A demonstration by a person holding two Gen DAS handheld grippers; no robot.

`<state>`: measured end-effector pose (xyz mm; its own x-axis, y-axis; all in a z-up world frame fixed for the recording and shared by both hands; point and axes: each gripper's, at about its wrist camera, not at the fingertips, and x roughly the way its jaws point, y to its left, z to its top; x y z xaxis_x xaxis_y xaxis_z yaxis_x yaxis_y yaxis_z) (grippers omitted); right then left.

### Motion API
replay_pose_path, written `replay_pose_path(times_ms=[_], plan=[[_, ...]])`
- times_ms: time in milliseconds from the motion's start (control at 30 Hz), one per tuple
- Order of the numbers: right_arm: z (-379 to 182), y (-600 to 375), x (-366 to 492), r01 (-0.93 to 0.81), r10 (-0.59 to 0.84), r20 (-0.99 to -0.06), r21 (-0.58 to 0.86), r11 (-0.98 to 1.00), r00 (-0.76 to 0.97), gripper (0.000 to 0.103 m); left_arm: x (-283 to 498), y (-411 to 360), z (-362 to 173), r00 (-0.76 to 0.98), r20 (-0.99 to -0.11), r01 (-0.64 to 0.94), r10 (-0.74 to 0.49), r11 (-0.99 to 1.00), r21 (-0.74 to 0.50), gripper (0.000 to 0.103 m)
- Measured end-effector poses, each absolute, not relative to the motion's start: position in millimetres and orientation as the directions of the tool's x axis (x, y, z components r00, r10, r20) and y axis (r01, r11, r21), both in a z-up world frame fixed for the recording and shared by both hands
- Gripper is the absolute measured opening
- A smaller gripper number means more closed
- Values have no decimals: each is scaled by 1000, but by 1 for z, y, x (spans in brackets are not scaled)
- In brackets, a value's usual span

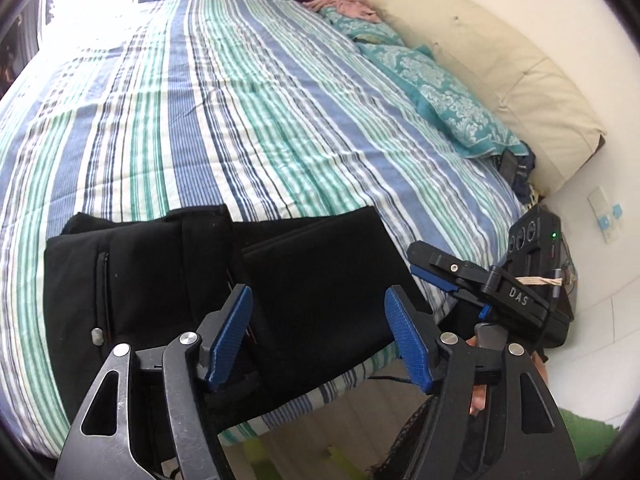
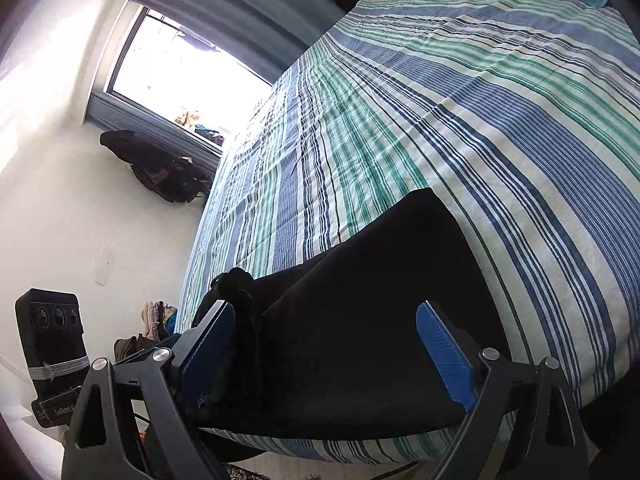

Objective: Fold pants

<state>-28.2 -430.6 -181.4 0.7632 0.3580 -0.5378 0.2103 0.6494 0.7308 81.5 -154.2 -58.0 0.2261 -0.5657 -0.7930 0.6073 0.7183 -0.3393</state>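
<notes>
Lying folded at the bed's point(image 1: 240, 92) near edge, the pants point(image 1: 320, 280) sit beneath both grippers, left point(image 1: 318, 312) and right point(image 2: 326, 332), jaws spread, gripping nothing.

Black hand-held gripper point(image 1: 320, 332), blue pads point(image 1: 408, 340)

Bed covered by a blue, green and white striped cotton sheet point(image 1: 248, 92), lightly wrinkled. Long cream padded headboard cushion point(image 1: 492, 64) along the white wall. Teal damask-print pillow point(image 1: 448, 104) lies just beside it on the bed. Pink crumpled cloth point(image 1: 348, 4) at the far end, colourful clothes pile behind it. Bright window with grey frame point(image 2: 176, 64), blue-grey curtain point(image 2: 240, 4) next to it. Dark bag or jacket heap point(image 2: 160, 168) against the wall under the window. White wall switch plate point(image 1: 606, 216).
</notes>
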Motion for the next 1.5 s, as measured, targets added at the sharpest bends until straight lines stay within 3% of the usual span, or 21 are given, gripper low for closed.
replay_pose_path(times_ms=[100,467,1500], plan=[[-182,-433,-28,212,360,-531,739,639,767,92,85,-136,-39,311,-762,594,-569,742,-311,84],[-183,-421,-23,199,371,-559,711,674,742,92,111,-69,-37,532,-748,437,-398,885,-160,86],[-183,-413,-20,181,374,-579,683,708,724,92,118,-23,-66,539,-792,284,-288,947,-151,86]])
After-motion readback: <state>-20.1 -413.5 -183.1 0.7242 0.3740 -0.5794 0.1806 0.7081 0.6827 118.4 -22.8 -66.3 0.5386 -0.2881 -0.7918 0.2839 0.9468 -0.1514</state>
